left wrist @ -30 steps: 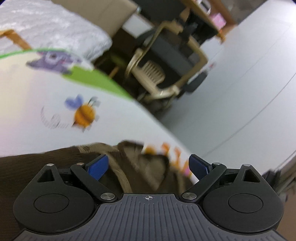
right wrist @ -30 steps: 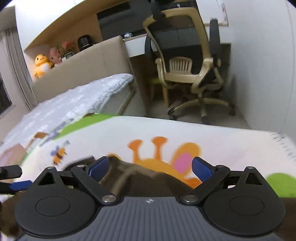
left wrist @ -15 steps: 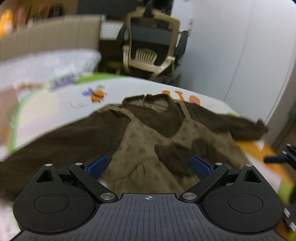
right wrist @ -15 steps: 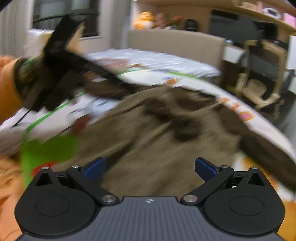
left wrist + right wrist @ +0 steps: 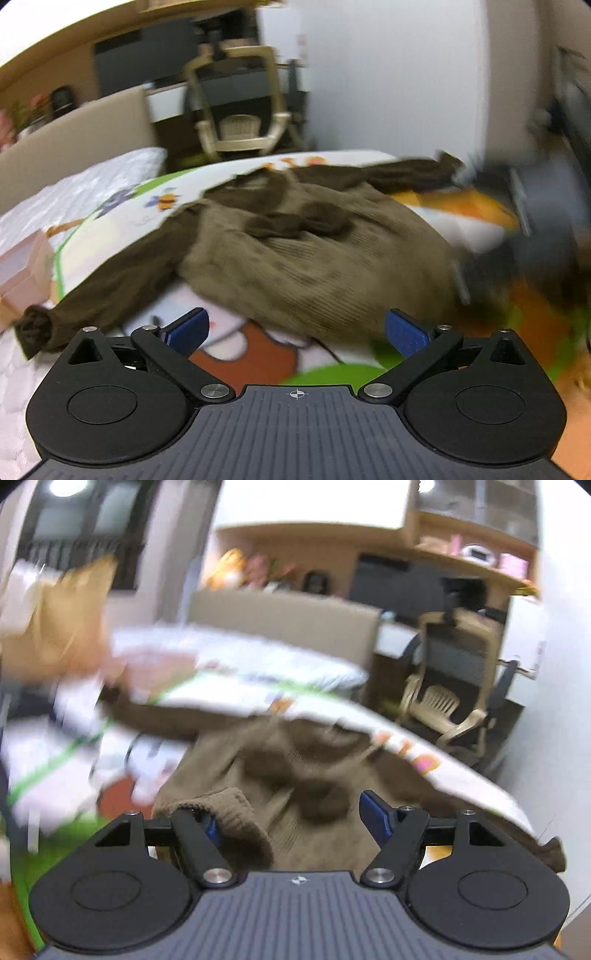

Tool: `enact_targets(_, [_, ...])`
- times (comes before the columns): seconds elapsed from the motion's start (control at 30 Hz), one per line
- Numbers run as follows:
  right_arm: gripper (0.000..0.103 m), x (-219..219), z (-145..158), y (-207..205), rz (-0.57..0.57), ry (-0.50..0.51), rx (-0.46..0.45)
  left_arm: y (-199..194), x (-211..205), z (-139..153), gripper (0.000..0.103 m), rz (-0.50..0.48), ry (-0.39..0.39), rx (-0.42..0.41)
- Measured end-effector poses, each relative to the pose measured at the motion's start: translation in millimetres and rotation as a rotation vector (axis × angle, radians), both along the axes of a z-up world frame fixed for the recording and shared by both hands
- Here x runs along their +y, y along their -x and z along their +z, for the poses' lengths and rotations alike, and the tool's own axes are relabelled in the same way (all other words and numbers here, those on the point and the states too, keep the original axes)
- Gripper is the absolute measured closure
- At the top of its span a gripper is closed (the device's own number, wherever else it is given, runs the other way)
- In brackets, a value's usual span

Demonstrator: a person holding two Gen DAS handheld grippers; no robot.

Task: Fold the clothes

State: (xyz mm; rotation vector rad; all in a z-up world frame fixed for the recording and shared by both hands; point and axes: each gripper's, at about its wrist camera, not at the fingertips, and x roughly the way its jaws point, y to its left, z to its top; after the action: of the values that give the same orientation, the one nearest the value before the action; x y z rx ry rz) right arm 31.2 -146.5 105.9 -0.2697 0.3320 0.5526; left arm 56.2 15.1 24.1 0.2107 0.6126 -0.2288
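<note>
Left wrist view shows the left gripper low in the frame with its blue fingers spread wide and nothing between them. Half a second ago those fingers framed the chest of the brown sweater; now they frame the cartoon-printed bed cover just below the sweater's hem, so the garment sits higher, filling the centre of the frame. It lies flat, neckline toward the upper middle, one dark sleeve running down to the lower left, its cuff lying just beside the left finger linkage. The other sleeve stretches to the upper right. A pink box is at the left edge, and a blurred dark shape, probably the other tool, fills the right edge. An office chair stands beyond the bed at upper centre.

Right wrist view is heavily blurred. The right gripper has its fingers apart, but closer together than half a second ago, and a ribbed fold of the sweater's hem now bulges up between them, lying against the left finger. I cannot tell whether the cloth is pinched; the right finger stands clear of it. The sweater now spreads upward from the gripper across the centre of this frame, with the chair at the right and an orange smear at the upper left.
</note>
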Motion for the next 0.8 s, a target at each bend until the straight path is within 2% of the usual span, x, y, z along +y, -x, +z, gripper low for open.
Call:
enact_targets(0.2, [0.032, -9, 18, 4, -0.019, -0.021, -0.045, 3, -45, -20, 0.000, -0.106, -0.068, 0.007])
enact_targets(0.33, [0.032, -15, 17, 10, -0.025, 0.016, -0.062, -25, -50, -22, 0.000, 0.002, -0.082, -0.062])
enact_targets(0.4, [0.026, -18, 12, 14, -0.020, 0.058, -0.070, -37, -47, -21, 0.000, 0.059, -0.107, -0.111])
enact_targets(0.43, [0.018, -22, 6, 21, -0.012, 0.087, -0.075, -40, -42, -18, 0.000, 0.086, -0.135, -0.145])
enact_targets(0.47, [0.016, -25, -1, 27, -0.002, 0.116, -0.072, -42, -34, -14, 0.000, 0.108, -0.144, -0.164])
enact_targets(0.6, [0.016, -27, -44, 43, 0.045, 0.233, 0.039, -43, -1, 2, 0.000, 0.176, -0.140, -0.185])
enact_targets(0.7, [0.020, -31, -65, 43, -0.030, 0.295, 0.015, -39, 8, 5, 0.000, 0.187, -0.156, -0.183])
enact_targets(0.77, [0.033, -44, -51, 33, -0.143, 0.224, -0.025, -34, 11, 7, 0.000, 0.178, -0.155, -0.175])
enact_targets(0.8, [0.033, -50, -44, 27, -0.199, 0.189, -0.045, -31, 12, 7, 0.000, 0.169, -0.149, -0.171])
